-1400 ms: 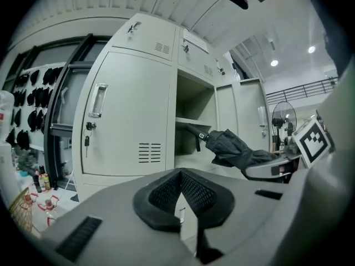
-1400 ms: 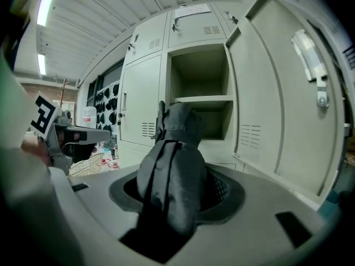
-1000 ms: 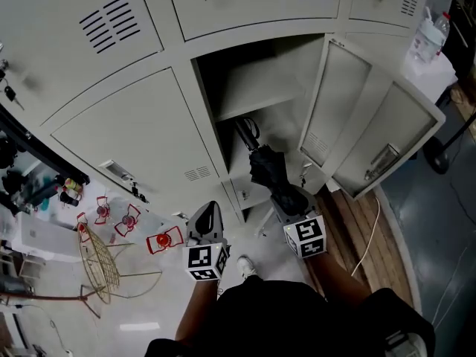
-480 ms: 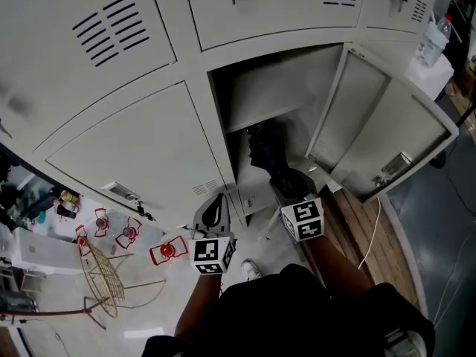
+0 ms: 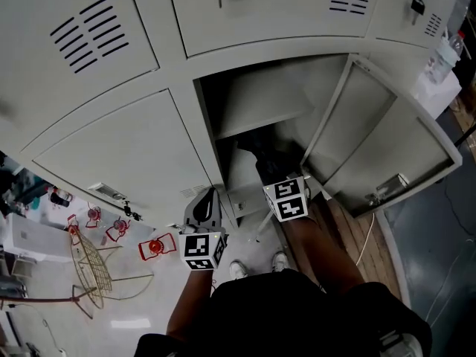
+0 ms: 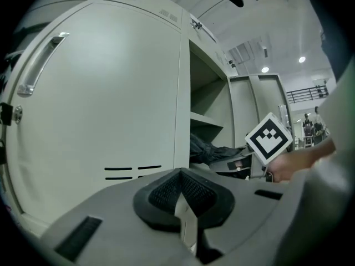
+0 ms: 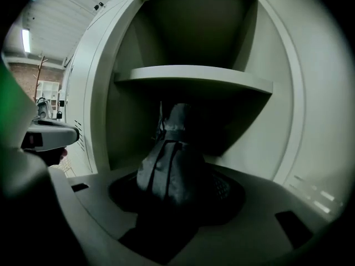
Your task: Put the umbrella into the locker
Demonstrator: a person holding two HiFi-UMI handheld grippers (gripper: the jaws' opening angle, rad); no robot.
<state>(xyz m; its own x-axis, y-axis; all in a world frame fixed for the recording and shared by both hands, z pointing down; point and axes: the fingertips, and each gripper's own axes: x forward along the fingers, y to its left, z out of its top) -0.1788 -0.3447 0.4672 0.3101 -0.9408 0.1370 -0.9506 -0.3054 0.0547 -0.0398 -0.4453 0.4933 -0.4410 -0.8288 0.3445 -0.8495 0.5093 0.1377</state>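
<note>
Right tool [image 7: 175,195], clamping the folded umbrella [image 7: 169,159], is now carrying it deeper into the open locker [image 7: 277,121] ahead than a second ago; left tool [image 6: 183,201] is idling closed, empty.

A shiny white floor [image 5: 149,292] fills the lower left, with a gold wire frame [image 5: 88,259] on it. Brown wooden boards [image 5: 375,255] lie lower right. Round ceiling lights [image 6: 302,59] glow.

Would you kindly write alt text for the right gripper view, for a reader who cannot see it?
The right gripper holds a folded dark umbrella, its far end pointing into the open pale locker just below the shelf. The left gripper shows at the left edge, outside the locker.
</note>
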